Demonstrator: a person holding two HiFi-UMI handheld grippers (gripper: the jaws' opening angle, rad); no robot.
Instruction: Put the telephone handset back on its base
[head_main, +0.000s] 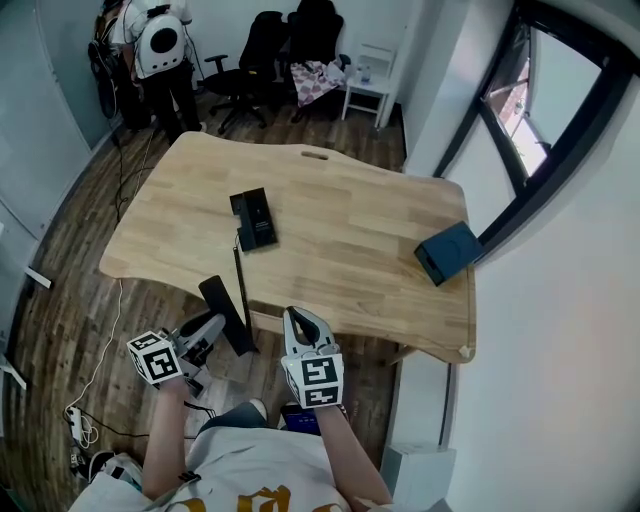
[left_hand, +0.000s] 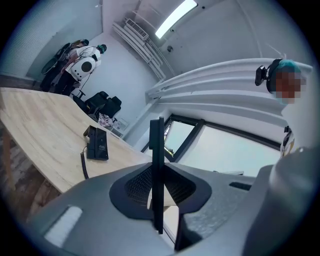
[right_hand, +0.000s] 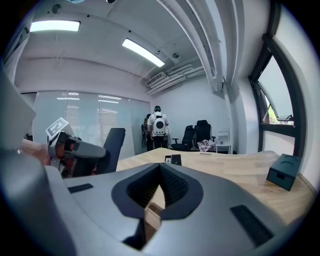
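Now the left tool (head_main: 208, 330) grips the handset (head_main: 228, 312) just off the near edge of the surface (head_main: 350, 250), the right tool (head_main: 300, 322) closed and empty, so the next move is probably forward to lower it squarely onto the base (head_main: 255, 218)

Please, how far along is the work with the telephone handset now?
Done: the left gripper is shut on the handset. In hand: it holds the handset before the near edge of the table. Left: carry it to the base mid-table and set it on. The right gripper is shut, empty.
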